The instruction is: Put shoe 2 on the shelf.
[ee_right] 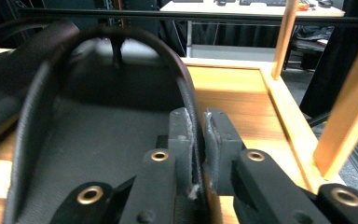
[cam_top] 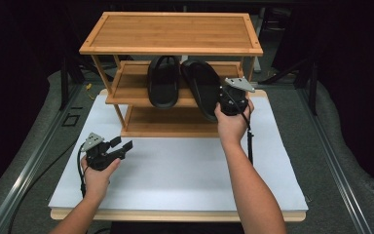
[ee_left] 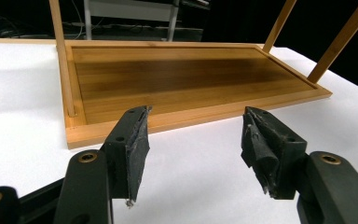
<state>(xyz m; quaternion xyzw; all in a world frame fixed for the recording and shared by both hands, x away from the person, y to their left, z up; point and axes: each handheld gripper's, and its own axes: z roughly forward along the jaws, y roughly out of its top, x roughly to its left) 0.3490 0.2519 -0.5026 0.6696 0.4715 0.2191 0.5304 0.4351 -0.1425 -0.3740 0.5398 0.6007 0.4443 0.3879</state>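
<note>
The left gripper [cam_top: 123, 145] is hovering with jaws apart over the white table [cam_top: 185, 170], while farther off the right gripper [ee_right: 199, 128] is pinching the strap of the right sandal [cam_top: 202, 87] lying tilted on the rack's [cam_top: 173, 34] middle shelf beside the other sandal [cam_top: 163, 80].

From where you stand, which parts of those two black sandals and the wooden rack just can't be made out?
- Right sandal: high view, its toe end is hidden under the rack's top shelf; the right tool and hand cover part of its edge.
- Left sandal: high view, toe also under the top shelf.
- Bottom shelf: high view, mostly covered by the middle shelf.
- Right tool view: the sandal is cut off at the left and bottom edges.
</note>
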